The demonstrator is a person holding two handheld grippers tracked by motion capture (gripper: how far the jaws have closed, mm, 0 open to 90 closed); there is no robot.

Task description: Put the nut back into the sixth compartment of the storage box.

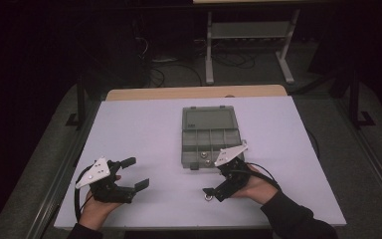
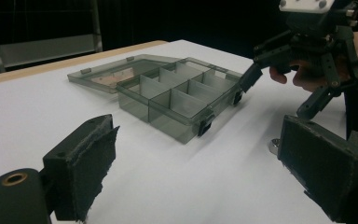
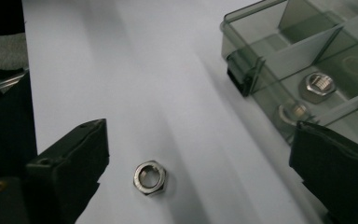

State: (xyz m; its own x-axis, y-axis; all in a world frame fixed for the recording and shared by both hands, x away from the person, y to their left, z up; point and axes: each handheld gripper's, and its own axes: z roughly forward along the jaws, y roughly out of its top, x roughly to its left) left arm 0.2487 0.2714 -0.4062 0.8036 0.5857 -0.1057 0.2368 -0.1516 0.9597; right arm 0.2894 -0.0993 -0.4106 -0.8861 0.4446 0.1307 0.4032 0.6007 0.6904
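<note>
White table point(image 1: 144, 124), open organizer box point(image 1: 209, 137) — seemingly unlabelled

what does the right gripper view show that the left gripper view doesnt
The right gripper view alone makes out a hex nut lying on the table between the open right gripper, plus two more nuts inside the box's compartments. The left gripper view alone takes in the box's lid folded flat open, the person's hand, and the open left gripper. Both share the grey divided box and the white table.
</note>
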